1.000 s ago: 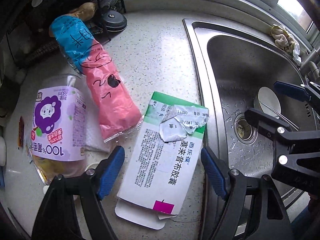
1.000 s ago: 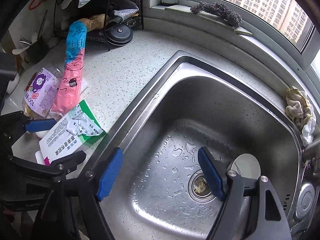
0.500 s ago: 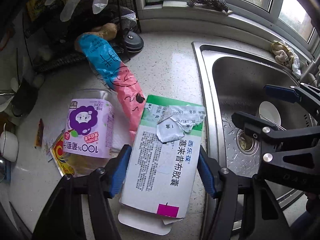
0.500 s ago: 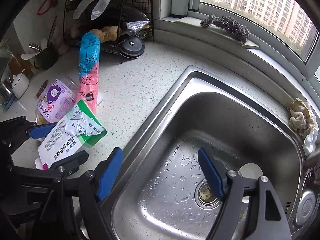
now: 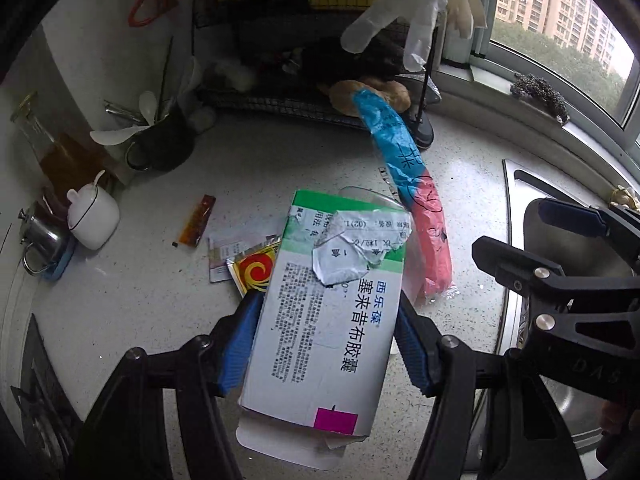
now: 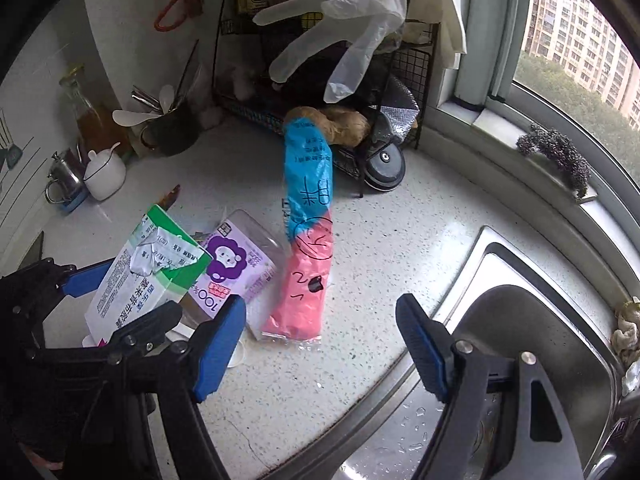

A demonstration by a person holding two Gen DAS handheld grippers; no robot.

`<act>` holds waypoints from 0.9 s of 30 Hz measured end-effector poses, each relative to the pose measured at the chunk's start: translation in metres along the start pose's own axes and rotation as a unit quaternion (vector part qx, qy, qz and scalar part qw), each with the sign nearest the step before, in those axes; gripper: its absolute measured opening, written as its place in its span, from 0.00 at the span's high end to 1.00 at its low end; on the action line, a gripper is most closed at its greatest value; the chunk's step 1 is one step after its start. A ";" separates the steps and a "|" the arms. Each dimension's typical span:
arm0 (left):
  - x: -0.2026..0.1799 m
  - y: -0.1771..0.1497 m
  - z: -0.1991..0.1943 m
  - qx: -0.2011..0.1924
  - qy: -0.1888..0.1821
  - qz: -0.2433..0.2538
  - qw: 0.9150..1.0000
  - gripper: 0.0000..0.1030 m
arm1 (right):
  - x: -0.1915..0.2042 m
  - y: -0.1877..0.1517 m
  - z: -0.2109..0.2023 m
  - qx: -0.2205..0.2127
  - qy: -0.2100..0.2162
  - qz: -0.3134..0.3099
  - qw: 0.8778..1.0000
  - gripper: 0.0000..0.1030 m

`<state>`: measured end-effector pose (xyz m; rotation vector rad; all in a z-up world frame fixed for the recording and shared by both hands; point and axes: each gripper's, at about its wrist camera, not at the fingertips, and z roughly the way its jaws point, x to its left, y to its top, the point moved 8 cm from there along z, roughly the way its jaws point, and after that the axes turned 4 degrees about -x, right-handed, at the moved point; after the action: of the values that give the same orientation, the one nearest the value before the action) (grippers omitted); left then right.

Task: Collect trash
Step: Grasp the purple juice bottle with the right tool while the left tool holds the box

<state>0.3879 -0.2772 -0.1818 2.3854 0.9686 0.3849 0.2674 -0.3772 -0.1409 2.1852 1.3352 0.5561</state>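
My left gripper [image 5: 326, 340] is shut on a white and green medicine box [image 5: 324, 316] and holds it tilted above the counter; the box also shows in the right wrist view [image 6: 140, 280]. My right gripper [image 6: 320, 348] is open and empty over the counter beside the sink; it shows at the right of the left wrist view [image 5: 528, 236]. A purple-labelled plastic bottle [image 6: 236, 268] lies on the counter, mostly hidden behind the box in the left wrist view. A blue and pink plastic bag roll [image 6: 308, 232] lies beside it. Small wrappers [image 5: 244, 260] lie left of the box.
A steel sink [image 6: 520, 340] is at the right. A black wire rack [image 6: 320, 92] with a hanging white glove [image 6: 340, 32] stands at the back. A white sugar pot [image 5: 94, 216], a small steel pitcher [image 5: 38, 236] and a utensil cup [image 5: 160, 140] stand at the left.
My left gripper closed on the medicine box and lifted it off the counter. Both grippers rose and tilted back, the right one swinging from over the sink towards the counter.
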 end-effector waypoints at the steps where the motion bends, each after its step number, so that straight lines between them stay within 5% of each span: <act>1: 0.008 -0.003 -0.002 0.001 0.006 -0.010 1.000 0.40 | 0.007 0.002 0.003 0.001 0.008 -0.003 1.000 0.27; 12: 0.071 -0.015 0.008 0.024 0.046 -0.041 0.998 0.40 | 0.066 0.010 0.035 0.041 0.046 0.001 0.998 0.27; 27: 0.091 0.011 0.070 0.050 -0.019 0.030 0.998 0.40 | 0.074 0.014 0.082 0.084 -0.024 0.133 0.987 0.27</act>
<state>0.4890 -0.2457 -0.2274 2.5069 0.9215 0.3173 0.3574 -0.3332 -0.1908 2.5204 1.1066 0.4996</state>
